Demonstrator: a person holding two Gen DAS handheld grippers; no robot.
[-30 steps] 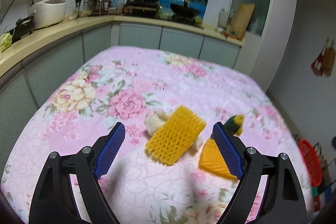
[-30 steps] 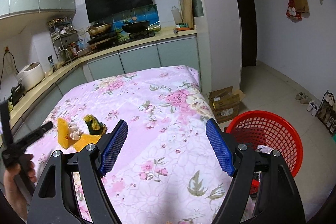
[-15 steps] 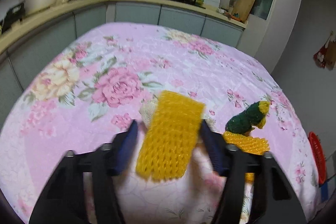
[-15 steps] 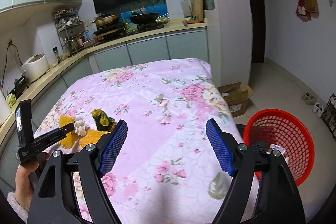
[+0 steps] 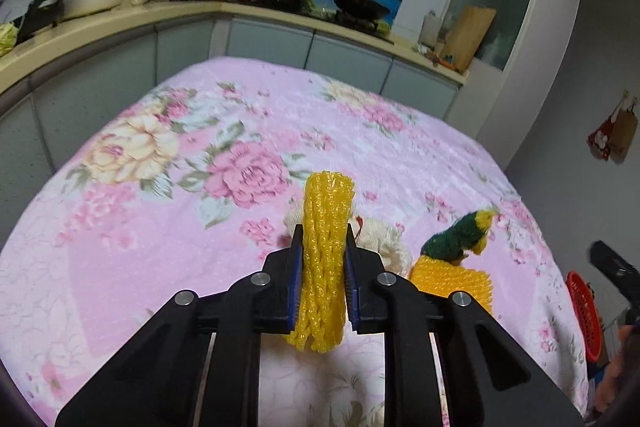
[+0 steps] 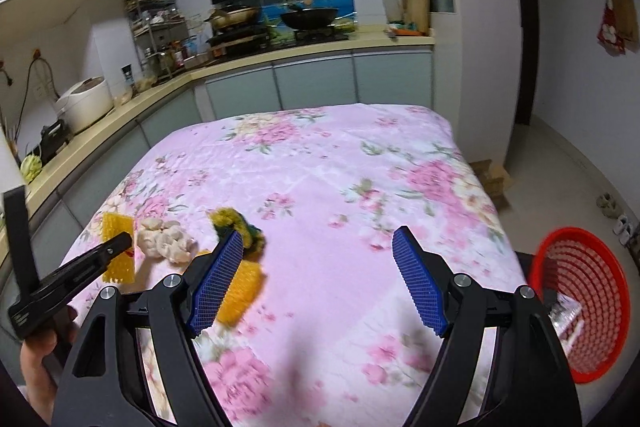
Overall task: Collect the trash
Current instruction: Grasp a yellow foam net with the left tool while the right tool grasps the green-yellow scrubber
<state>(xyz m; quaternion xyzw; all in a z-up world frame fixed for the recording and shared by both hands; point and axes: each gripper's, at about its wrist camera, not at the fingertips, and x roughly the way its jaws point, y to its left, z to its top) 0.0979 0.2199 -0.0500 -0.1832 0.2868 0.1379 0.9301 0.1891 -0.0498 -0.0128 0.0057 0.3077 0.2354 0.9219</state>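
Observation:
My left gripper [image 5: 323, 259] is shut on a yellow foam net [image 5: 325, 251], squeezed narrow between the blue pads, above the pink floral tablecloth [image 5: 200, 219]. Behind it lie a crumpled white wad [image 5: 386, 239], a second yellow foam net [image 5: 452, 279] and a green and yellow scrap [image 5: 460, 233]. In the right wrist view the left gripper [image 6: 116, 247] holds the net [image 6: 116, 227] at the left, beside the white wad [image 6: 166, 241]. My right gripper [image 6: 316, 279] is open and empty over the table, its left pad close to the green scrap [image 6: 236, 221] and second net [image 6: 242, 291].
A red mesh basket [image 6: 580, 299] with some trash in it stands on the floor right of the table; it also shows in the left wrist view [image 5: 582, 311]. A kitchen counter [image 6: 120, 111] with a rice cooker and stove runs behind. A cardboard box [image 6: 494, 179] sits on the floor.
My left gripper went from open to shut on the yellow foam net, squeezing it narrow. My right gripper moved left toward the trash pile and stayed open.

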